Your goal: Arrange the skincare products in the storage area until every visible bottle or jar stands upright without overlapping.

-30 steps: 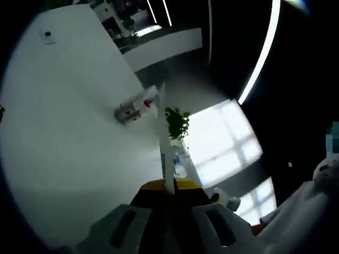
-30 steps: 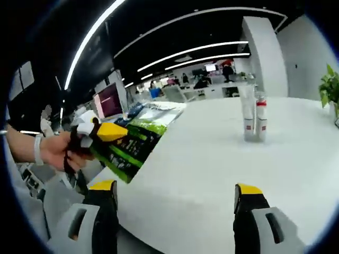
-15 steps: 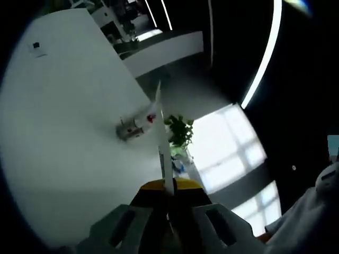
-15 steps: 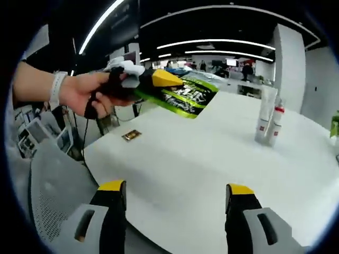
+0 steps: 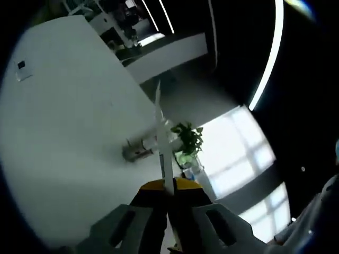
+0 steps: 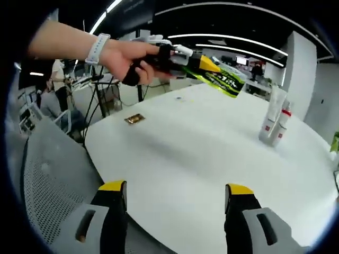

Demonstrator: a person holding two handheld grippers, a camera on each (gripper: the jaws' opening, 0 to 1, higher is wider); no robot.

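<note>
A large white table (image 6: 201,148) is seen under a dark ceiling crossed by long light strips (image 6: 233,38). A grey mesh chair (image 6: 47,180) is set just beside the table's near edge. Desks with monitors and a white pillar (image 6: 299,69) are seen farther back. Bright windows (image 5: 238,143) are shown behind a potted plant (image 5: 189,138).

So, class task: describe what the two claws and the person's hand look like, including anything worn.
The right claw has grey, slotted jaws with yellow tips. The left claw is black and white with a yellow tip, and black cables trail beneath it. The hand wears a white wristband.
</note>
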